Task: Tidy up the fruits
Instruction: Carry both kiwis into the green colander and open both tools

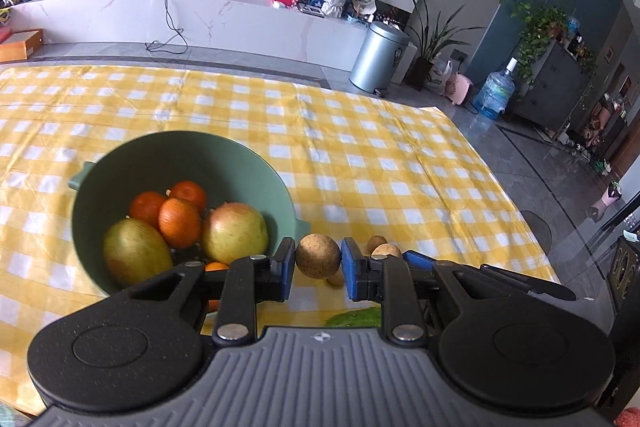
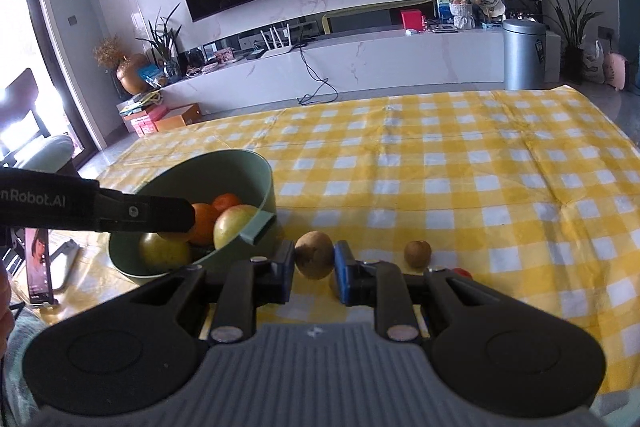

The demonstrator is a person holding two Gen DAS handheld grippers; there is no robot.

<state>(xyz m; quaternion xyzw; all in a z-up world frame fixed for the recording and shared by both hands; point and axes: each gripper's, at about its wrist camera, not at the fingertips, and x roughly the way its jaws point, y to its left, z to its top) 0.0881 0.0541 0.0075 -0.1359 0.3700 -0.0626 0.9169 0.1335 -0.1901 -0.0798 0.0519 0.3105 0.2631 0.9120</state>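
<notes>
Green item [image 1: 354,317] below left tongs [image 1: 318,263], mostly hidden, perhaps a fruit

**A:** What lies closest?

**B:** The left gripper [image 1: 318,267], its blue pads [image 1: 287,267] closed against a round brown fruit [image 1: 318,255], touching both sides.

**A:** And to the left?

**B:** A green bowl [image 1: 240,163] on a yellow checked cloth [image 1: 400,163]. It holds three oranges [image 1: 179,222] and two yellow-green, red-flushed fruits [image 1: 235,233].

**A:** Anything right of the gripper?

**B:** Two smaller brown fruits [image 1: 386,250] just beyond the right finger. Something green [image 1: 354,317] shows beneath the gripper, too hidden to identify.
</notes>
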